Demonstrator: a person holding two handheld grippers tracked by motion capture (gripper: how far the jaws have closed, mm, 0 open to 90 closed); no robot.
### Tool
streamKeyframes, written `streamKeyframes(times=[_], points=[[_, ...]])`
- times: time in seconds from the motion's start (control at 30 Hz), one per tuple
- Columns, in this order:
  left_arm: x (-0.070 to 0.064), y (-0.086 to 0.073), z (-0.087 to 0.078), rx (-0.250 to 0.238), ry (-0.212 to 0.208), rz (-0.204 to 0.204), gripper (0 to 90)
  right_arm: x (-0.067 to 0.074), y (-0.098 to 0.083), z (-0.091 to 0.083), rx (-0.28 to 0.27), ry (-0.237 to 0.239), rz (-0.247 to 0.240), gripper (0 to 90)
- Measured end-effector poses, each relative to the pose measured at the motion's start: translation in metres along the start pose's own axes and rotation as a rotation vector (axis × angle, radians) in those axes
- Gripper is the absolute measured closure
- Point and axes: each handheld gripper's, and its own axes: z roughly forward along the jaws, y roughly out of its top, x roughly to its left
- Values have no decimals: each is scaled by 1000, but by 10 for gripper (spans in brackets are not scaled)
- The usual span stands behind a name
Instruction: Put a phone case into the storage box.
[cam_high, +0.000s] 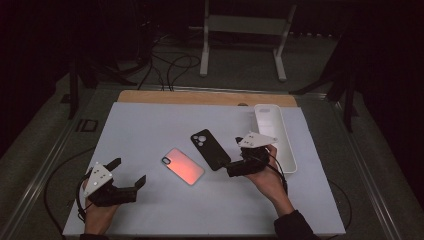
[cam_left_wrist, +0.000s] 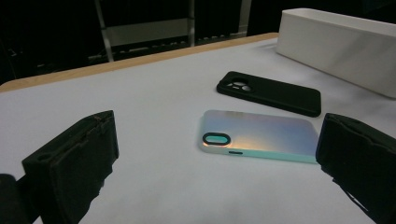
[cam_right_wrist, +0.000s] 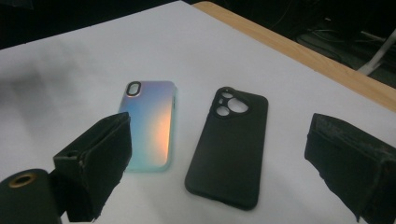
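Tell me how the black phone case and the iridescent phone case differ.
The black phone case is matte and dark; the iridescent phone case is glossy, shimmering blue to orange. The black one has a cutout with several round holes, the iridescent one a single oval ring. Both lie flat, camera side up, side by side on the white table.

A dim lab or recording studio, by its looks; a white sheet covers a pale wooden table (cam_high: 150, 96); black cables (cam_high: 170, 67) trail over the grey carpeted floor (cam_high: 240, 75) behind it; a white metal stand (cam_high: 242, 30) and dark tripod legs (cam_high: 345, 90) ring the table.
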Motion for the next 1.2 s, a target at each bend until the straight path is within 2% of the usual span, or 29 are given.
streamKeyframes(times=[0.53, 0.97, 1.2], points=[[0, 0, 0, 0, -1, -2, 0, 15, 19, 37, 73, 44, -47, 76], [0, -1, 0, 5, -3, 3, 0, 24, 21, 64, 154, 61, -70, 76], [0, -1, 0, 4, -2, 2, 0, 33, 22, 85, 212, 84, -92, 76]])
